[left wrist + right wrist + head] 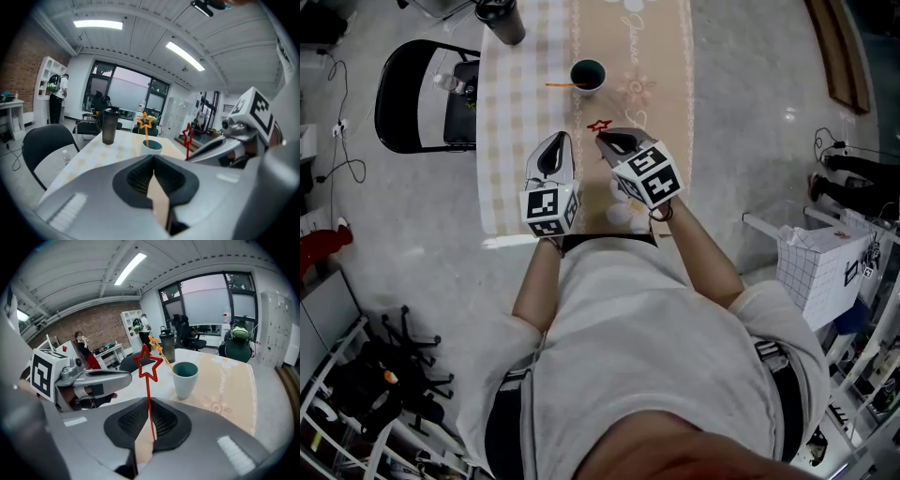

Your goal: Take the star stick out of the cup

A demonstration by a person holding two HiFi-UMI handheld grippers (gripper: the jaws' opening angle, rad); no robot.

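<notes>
Clamping red star stick [147, 384] in right tool [607, 141], stick's foot hidden, left tool [153, 159] closed

Bright, even light from ceiling strip lights [98, 24]; fisheye warping, dark vignetted corners.

We see a red star stick [148, 365] and an orange star stick [145, 121]. The cup [185, 378] is pale teal outside and dark green within. The table [511, 159] shows a beige-and-white check beside a tan strip with white flower prints. The tumbler [109, 125] is dark grey and the chair [44, 143] black. The left gripper [153, 164] and right gripper [149, 404] are grey with black pads, and their marker cubes [549, 208] carry black-and-white squares. Our shirt [619, 328] is light grey.
</notes>
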